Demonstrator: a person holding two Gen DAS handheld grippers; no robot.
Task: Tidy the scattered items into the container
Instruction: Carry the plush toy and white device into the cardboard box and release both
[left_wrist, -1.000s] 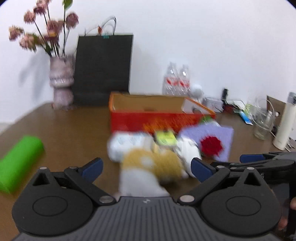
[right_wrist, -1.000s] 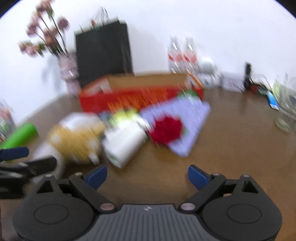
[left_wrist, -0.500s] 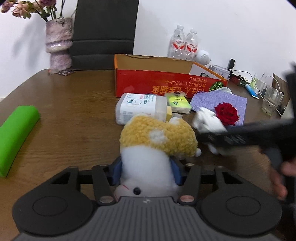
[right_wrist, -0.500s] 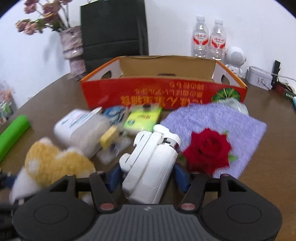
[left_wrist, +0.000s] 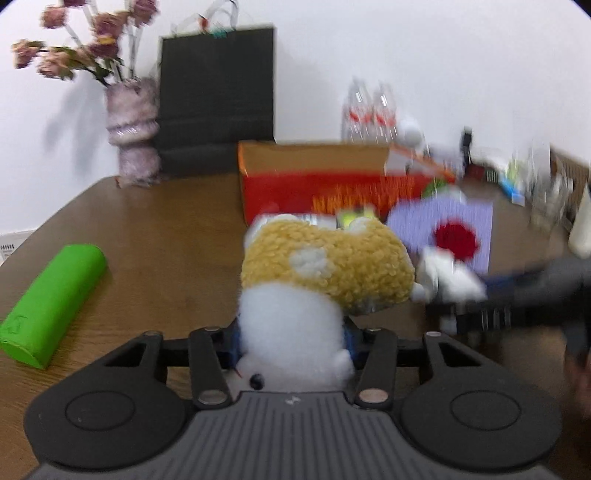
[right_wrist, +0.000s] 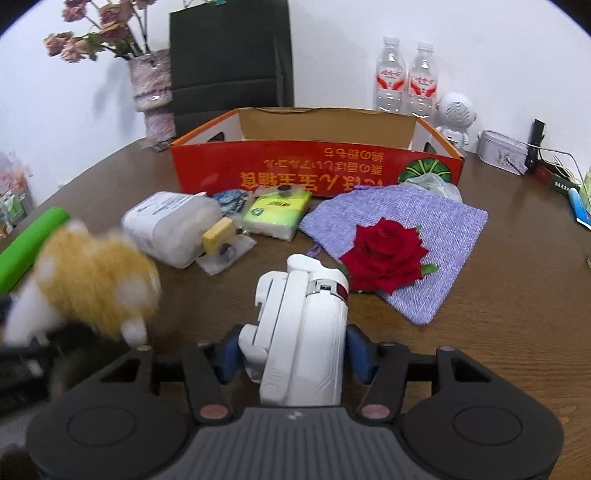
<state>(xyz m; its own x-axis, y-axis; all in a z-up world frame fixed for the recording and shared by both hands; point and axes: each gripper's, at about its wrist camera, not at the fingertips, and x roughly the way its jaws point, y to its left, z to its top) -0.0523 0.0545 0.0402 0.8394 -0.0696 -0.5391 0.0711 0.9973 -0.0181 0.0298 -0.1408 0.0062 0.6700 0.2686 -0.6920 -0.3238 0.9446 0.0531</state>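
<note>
My left gripper (left_wrist: 291, 345) is shut on a yellow and white plush toy (left_wrist: 325, 273) and holds it above the table; the toy also shows blurred in the right wrist view (right_wrist: 92, 284). My right gripper (right_wrist: 291, 356) is shut on a white folding gadget (right_wrist: 303, 332). The open red cardboard box (right_wrist: 317, 168) stands behind the scattered items. On the table lie a white wipes pack (right_wrist: 170, 227), a green tissue pack (right_wrist: 277, 214), a small yellow block (right_wrist: 218, 234) and a red rose (right_wrist: 386, 254) on a purple knitted cloth (right_wrist: 439, 225).
A green cylinder (left_wrist: 51, 302) lies at the left. A vase of flowers (right_wrist: 151, 92), a black paper bag (right_wrist: 231, 62), two water bottles (right_wrist: 406, 79), a white speaker (right_wrist: 456, 118) and a tin (right_wrist: 500, 151) stand behind the box.
Both grippers closed, the left on the plush toy, the right on the white gadget. The left gripper has since lifted the toy; the left view is blurred by motion.
</note>
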